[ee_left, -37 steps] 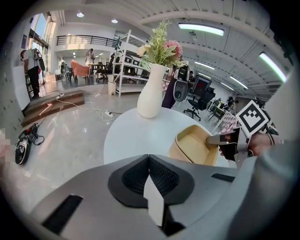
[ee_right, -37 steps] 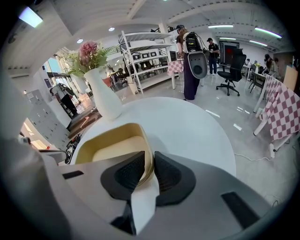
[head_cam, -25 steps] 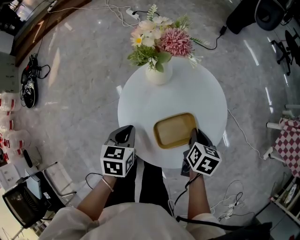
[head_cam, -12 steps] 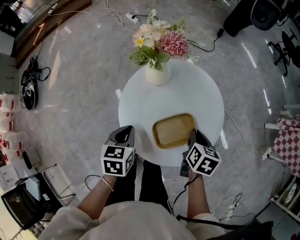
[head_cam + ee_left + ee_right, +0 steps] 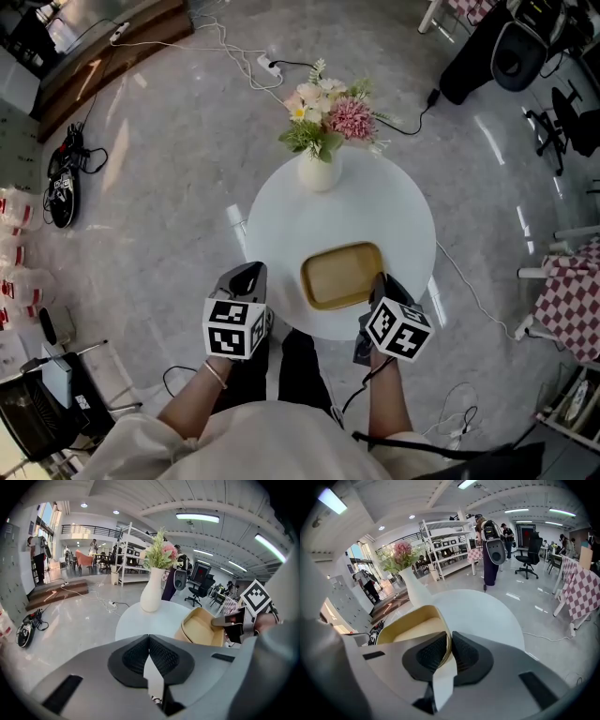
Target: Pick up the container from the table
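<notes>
**Tan container pinched at one rim for lifting off the round surface.**

Head view: the container (image 5: 339, 274) is at the near edge of the surface (image 5: 375, 202). The right tool (image 5: 380, 279) is at its near-right rim, the marker cube hiding the grip. The left tool (image 5: 251, 272) stands apart to the left. Left gripper view: the left tool is clenched on nothing, and whether the container's underside clears the surface cannot be told. Right gripper view: the pads (image 5: 433, 653) clamp the rim wall, so a slow, level rise would limit swing.

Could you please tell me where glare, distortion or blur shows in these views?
Head view: sharp, with light streaks glaring off the glossy floor. Left gripper view: strong fisheye bend, black corners, very bright ceiling lights. Right gripper view: the same fisheye bend and dark corners; the container is crisp up close.
</notes>
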{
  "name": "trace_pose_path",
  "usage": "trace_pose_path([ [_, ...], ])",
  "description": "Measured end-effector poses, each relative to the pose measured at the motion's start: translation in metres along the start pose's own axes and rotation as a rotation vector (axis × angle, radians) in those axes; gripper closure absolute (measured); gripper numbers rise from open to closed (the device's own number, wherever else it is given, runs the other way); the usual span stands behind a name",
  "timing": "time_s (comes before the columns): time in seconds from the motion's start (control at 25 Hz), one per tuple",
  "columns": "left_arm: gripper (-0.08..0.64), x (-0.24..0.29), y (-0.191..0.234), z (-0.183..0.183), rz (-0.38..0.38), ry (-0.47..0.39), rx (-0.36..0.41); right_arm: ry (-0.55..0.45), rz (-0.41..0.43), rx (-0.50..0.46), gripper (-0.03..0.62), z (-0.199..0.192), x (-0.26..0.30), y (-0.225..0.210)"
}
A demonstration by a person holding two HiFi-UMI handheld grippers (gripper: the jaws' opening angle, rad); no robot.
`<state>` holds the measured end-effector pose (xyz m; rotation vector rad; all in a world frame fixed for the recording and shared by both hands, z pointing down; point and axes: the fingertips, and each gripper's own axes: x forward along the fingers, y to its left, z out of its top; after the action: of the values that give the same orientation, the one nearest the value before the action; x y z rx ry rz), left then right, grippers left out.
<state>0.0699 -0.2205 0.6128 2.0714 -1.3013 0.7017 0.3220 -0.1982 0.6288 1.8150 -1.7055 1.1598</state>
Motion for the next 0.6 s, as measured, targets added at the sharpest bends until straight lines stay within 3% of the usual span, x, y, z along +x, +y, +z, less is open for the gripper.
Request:
trace_pose_path([
  [0.6,0.543,-0.048,0.012,0.036,0.095,-0.14,-0.039,-0.009,0.109,-0.121,0.535,0.035,-0.015,0.057],
])
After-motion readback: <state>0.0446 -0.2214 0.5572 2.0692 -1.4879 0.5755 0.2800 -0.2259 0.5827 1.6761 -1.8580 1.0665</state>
